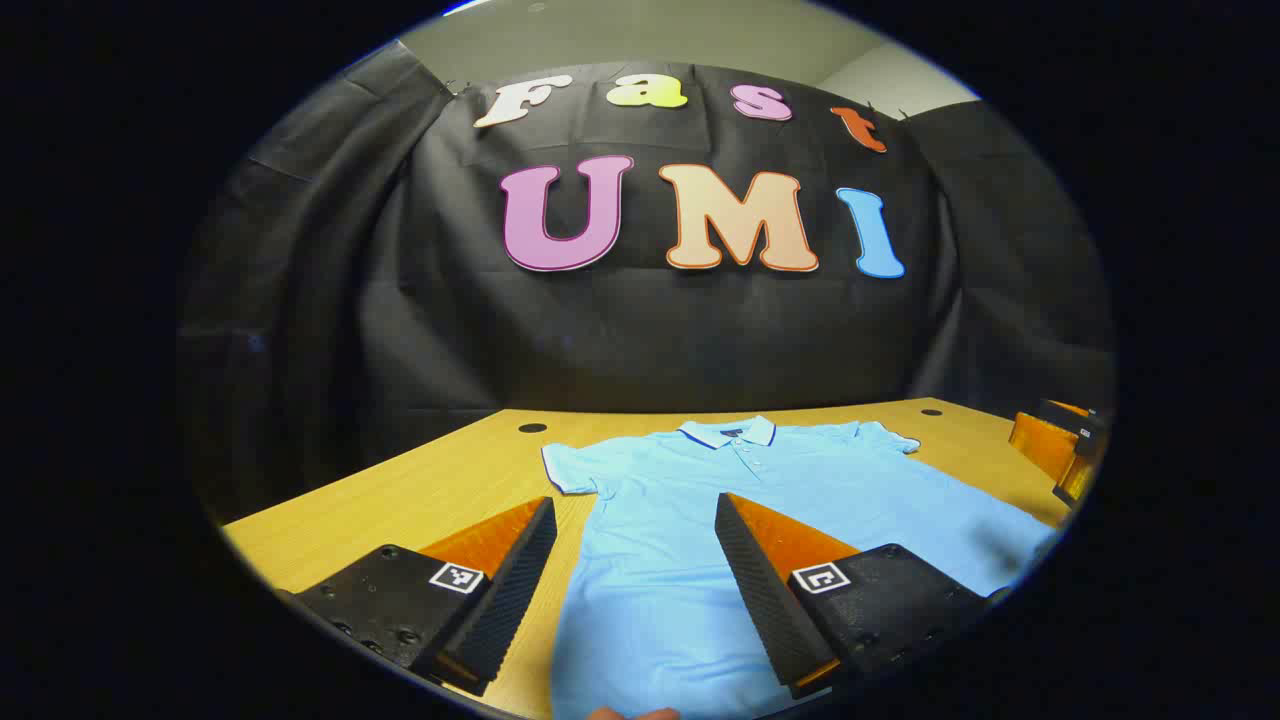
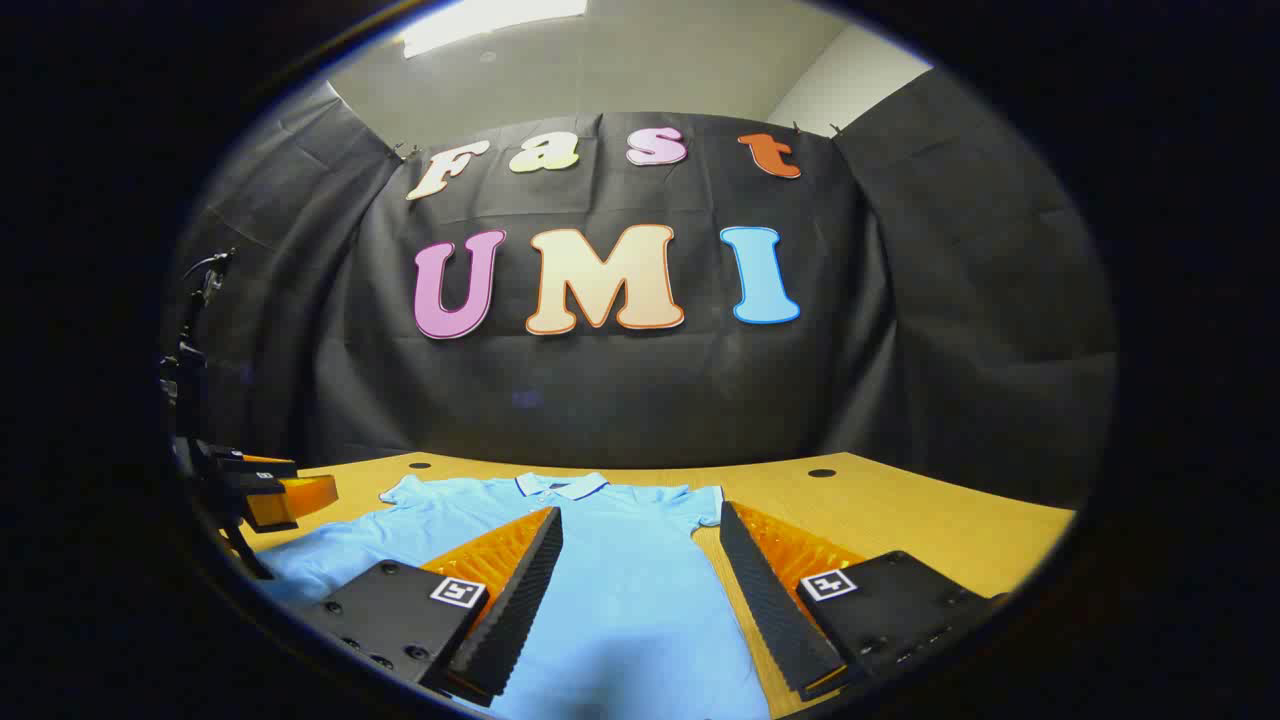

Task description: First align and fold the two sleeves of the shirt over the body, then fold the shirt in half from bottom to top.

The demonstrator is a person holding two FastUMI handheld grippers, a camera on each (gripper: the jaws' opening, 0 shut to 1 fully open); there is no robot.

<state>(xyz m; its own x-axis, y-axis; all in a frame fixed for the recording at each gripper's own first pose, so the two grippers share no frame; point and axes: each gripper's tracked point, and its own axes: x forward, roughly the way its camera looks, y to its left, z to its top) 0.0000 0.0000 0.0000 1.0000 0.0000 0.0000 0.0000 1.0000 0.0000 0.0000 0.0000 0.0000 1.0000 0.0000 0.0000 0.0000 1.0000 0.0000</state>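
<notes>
A light blue polo shirt lies flat on the wooden table, collar toward the far wall and both short sleeves spread out. My left gripper is open above the shirt's left side, nothing between its fingers. In the right gripper view the same shirt lies under my right gripper, which is open over the shirt's right side near the right sleeve. The right gripper shows at the far right edge of the left gripper view. The left gripper shows at the left of the right gripper view.
The table runs back to the black cloth wall. Small dark holes sit in the tabletop near its back edge. A thin dark stand with cables rises at the left in the right gripper view.
</notes>
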